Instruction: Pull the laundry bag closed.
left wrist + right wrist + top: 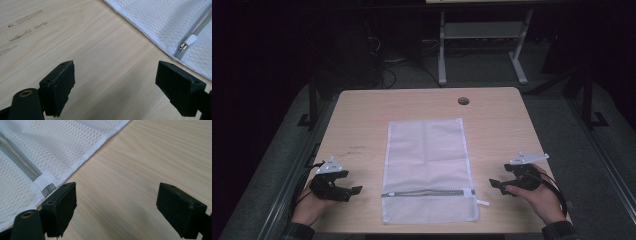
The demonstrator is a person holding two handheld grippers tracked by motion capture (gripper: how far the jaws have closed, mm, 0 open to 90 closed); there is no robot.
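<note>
A white mesh laundry bag [427,167] lies flat in the middle of the wooden table [497,120], with a grey zipper [427,193] running across its near end. The zipper's white pull [189,40] sits at the bag's left end. My left gripper [352,192] rests on the table left of the bag, jaws wide open over bare wood [115,82]. My right gripper [497,186] rests to the right of the bag, open as well [116,207], its left finger [61,205] near the bag's edge [50,147] and the zipper's closed end [43,183].
A round cable hole [463,101] sits near the table's far edge. Faint scuff marks [25,21] mark the wood at the left. Beyond the table stand the white legs of another desk [442,50] and cables on a grey floor.
</note>
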